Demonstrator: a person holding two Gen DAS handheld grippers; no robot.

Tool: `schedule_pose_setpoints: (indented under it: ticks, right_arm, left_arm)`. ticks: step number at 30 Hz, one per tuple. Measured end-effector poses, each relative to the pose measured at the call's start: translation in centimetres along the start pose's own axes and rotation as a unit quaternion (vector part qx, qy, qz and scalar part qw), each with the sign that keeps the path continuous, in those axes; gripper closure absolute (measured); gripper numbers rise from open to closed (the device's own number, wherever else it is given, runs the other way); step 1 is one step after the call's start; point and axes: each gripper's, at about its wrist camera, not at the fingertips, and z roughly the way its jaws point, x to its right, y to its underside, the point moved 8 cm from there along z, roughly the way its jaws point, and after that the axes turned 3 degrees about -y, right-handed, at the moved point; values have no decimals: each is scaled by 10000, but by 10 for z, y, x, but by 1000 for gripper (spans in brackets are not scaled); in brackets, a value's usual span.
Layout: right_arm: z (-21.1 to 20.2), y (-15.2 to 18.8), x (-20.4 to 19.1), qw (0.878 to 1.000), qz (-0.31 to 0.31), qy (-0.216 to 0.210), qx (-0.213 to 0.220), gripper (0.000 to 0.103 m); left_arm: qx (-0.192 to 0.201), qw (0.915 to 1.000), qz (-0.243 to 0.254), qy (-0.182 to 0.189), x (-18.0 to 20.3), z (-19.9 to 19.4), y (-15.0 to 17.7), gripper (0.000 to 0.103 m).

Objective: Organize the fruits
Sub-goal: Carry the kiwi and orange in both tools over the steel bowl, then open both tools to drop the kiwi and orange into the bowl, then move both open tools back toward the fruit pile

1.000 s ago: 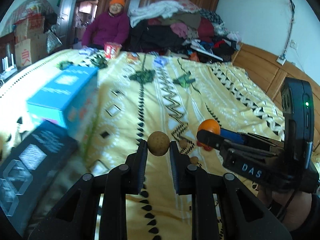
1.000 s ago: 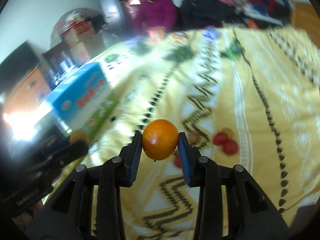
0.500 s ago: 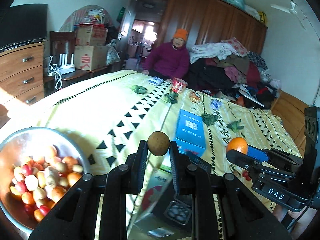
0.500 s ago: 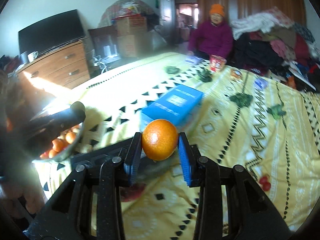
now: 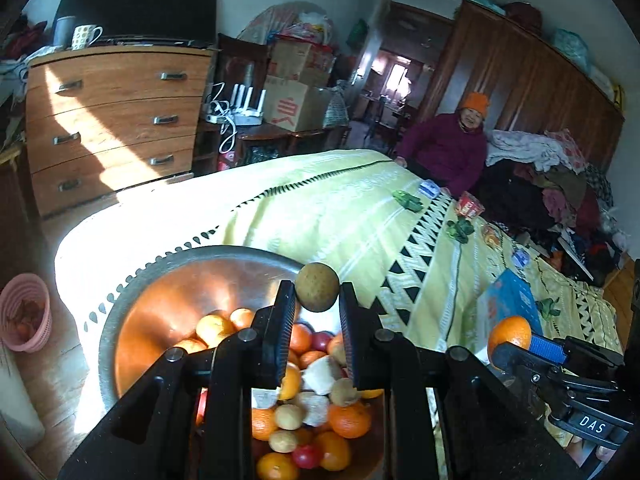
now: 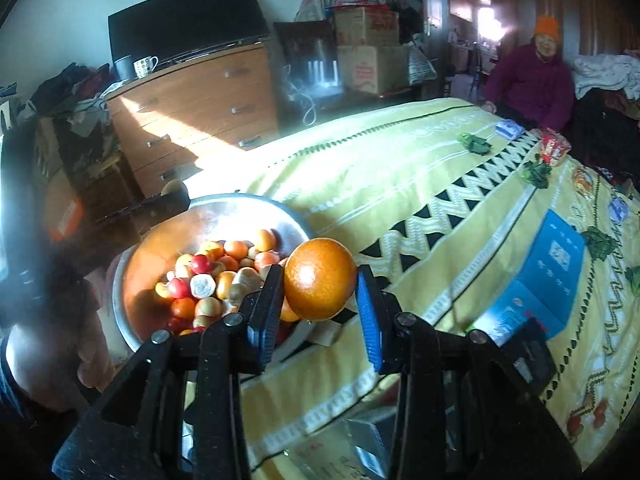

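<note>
While a small brown round fruit (image 5: 317, 287) sits pinched between the tips of the left gripper (image 5: 317, 300), the fingers (image 5: 280, 328) stand narrow and press on it from both sides. Directly below and behind those fingers lies a metal bowl (image 5: 168, 280), heaped with oranges, small red fruits and pale brown ones (a few look peeled and white). The held fruit hangs over the bowl's far rim.

The right gripper (image 6: 320, 284) clamps an orange (image 6: 320, 279) at its fingertips, the blue pads (image 6: 370, 320) tight on either side of it. In the right wrist view the same bowl (image 6: 256, 204) lies to the left of and beyond these fingers, its near edge passing under the left finger; the orange hangs just beside the bowl's right rim, over the yellow patterned bedspread (image 6: 420, 184).

Right of the fingers a blue box (image 6: 556, 264) lies on the bedspread. Farther ahead stand a wooden chest of drawers (image 5: 116, 120) and stacked cardboard boxes (image 5: 296, 92). A person in a purple jacket (image 5: 448, 152) sits at the bed's far end.
</note>
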Motion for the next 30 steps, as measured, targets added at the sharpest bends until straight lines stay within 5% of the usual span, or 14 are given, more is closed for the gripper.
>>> schedule_pose_setpoints:
  ticks: [7,18,19,22,24,26,30]
  right_arm:
    - [51,2,-28,9971,165,-585,-463,66]
    - [90,3,-49,9929,173,-776,-886,66]
    - [91,2,-50,9928,173,-784,-893,66]
    - [95,-1,-53,9929,159,-744,-918,62]
    - [90,-3,-53,9936,177,-734,-835,42]
    - [77,-9,-51,9958,211,-677,-582,23]
    - [45,-17,-49,9961,345,-761,-287,20]
  left_arm:
    - [-417,9983,-303,-270,-46,26,19,81]
    - [-639,9971,-266,-329,-60,38,28,80]
    - [-653,9970,-268,-324,-60,38,28,78]
    - [-607,9967,-351,-417,-64,36,28,49]
    - [-510,9966,-407,-511,-68,32,25,35]
    - [-448,9962,-460,-592,-70,29,24,27]
    - [-430,9960,-515,-596,-68,22,25,26]
